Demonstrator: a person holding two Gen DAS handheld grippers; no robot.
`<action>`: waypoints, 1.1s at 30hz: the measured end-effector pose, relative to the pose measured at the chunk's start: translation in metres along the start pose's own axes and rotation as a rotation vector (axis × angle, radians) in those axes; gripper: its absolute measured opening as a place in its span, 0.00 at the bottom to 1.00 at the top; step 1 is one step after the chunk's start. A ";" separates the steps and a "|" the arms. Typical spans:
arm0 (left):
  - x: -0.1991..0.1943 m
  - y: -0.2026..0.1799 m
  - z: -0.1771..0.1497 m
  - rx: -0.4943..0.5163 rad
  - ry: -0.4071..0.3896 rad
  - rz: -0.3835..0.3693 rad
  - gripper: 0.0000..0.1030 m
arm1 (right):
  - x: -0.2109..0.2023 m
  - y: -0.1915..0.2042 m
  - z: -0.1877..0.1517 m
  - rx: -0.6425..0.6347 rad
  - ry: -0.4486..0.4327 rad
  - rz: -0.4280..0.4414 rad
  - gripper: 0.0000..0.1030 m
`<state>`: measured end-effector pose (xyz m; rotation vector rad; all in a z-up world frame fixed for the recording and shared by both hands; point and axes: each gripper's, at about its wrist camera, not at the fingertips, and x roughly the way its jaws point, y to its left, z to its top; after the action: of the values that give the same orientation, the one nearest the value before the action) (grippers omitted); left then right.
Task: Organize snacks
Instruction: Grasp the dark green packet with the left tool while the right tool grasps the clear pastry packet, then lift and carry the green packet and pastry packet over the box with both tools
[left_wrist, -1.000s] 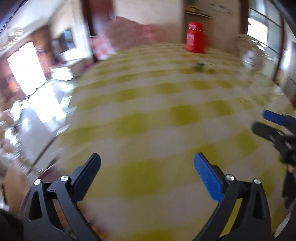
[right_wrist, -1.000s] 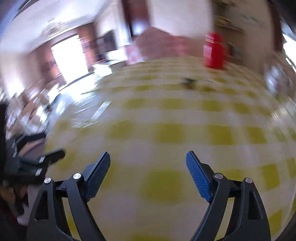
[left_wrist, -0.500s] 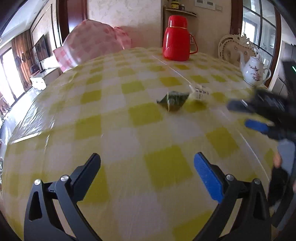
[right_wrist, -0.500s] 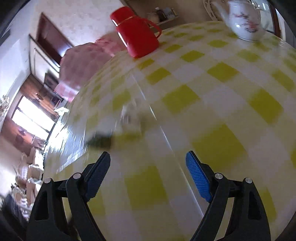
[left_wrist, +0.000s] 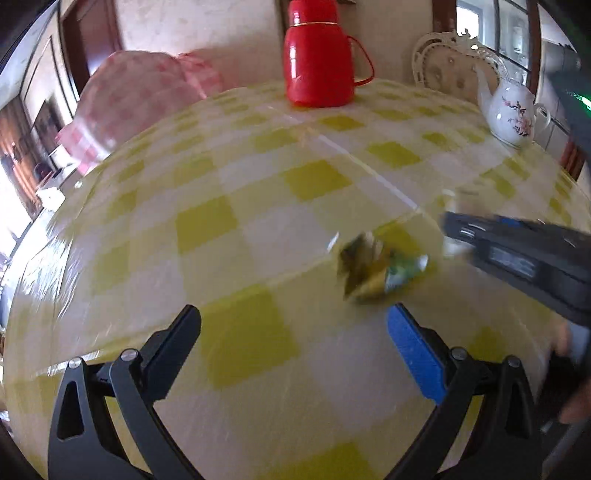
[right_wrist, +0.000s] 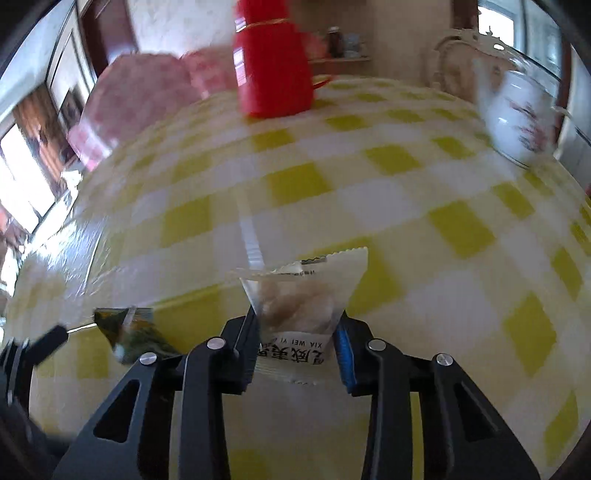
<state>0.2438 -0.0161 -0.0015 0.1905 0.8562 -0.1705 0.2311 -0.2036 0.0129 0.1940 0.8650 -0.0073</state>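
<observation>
A: What sort of room?
B: Pale textured wall (left_wrist: 207, 26), dark wooden door frame (left_wrist: 99, 40), a table (left_wrist: 207, 221) in yellow-and-white checks.
A: Light?
B: Daylight from a window (right_wrist: 18, 184) at left and glass panes (left_wrist: 476, 18) far right.

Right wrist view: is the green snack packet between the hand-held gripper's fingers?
No: the white packet sits there, while the green packet lies beside it.

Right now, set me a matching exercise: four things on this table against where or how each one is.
Things:
1. white snack packet
2. green snack packet
3. red thermos
4. white teapot

States:
A. far middle of the table
B. loose on the cloth, nothing gripping it
C. far right edge
D. between the right gripper fingers, which are closing

Pairs: 1-D, 2-B, 3-A, 4-C
</observation>
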 end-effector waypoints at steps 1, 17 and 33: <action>0.001 -0.003 0.004 0.004 -0.008 -0.014 0.98 | -0.006 -0.009 -0.003 0.018 -0.007 0.011 0.34; -0.062 -0.028 -0.041 -0.045 -0.024 -0.171 0.34 | -0.120 -0.036 -0.107 0.071 -0.005 0.238 0.34; -0.274 0.035 -0.253 -0.064 -0.090 -0.031 0.35 | -0.255 0.111 -0.271 -0.230 -0.035 0.453 0.34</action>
<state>-0.1096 0.0969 0.0487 0.1091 0.7738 -0.1790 -0.1300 -0.0660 0.0531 0.1696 0.7647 0.5078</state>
